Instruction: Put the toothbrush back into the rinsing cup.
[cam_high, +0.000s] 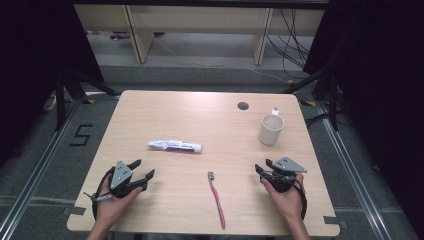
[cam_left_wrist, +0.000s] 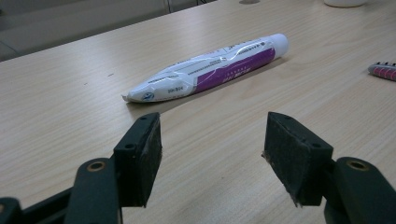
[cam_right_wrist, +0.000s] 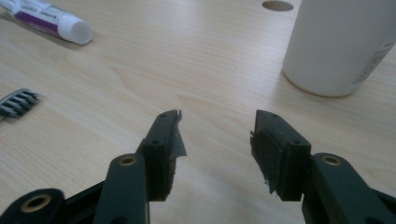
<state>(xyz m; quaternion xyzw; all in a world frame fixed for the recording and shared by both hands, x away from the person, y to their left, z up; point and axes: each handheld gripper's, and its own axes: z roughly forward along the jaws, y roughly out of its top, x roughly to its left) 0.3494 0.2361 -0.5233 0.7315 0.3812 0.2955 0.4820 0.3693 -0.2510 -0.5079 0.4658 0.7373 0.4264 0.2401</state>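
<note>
1. High view: a person's two hands rest on the near edge of a pale wooden table (cam_high: 165, 120), each holding a black two-jaw gripper. The left gripper (cam_high: 143, 169), at lower left of the frame, has its jaws spread with nothing between them, aimed toward the upper right. Just beyond it, left of centre, lies a white and purple toothpaste tube (cam_high: 174, 146), flat on the wood, cap to the right. A pink-handled toothbrush (cam_high: 217, 199) lies at lower centre, bristle head toward the top of the frame, between the two hands. The right gripper (cam_high: 264, 166), at lower right, is also parted and empty. Above it, in the right half, stands a white plastic cup with a handle (cam_high: 270, 129), upright, near a small round hole (cam_high: 243, 106) in the tabletop.

2. Left gripper view: the two black padded jaws rise from the bottom edge, wide apart, gripping nothing. The tube lies across the upper middle of the frame, well clear of the pads, cap at upper right. The brush head shows at the right edge.

3. Right gripper view: the jaws stand open and empty over bare wood. The cup fills the upper right corner; the tube's cap sits at upper left, the bristles at the left edge.
</note>
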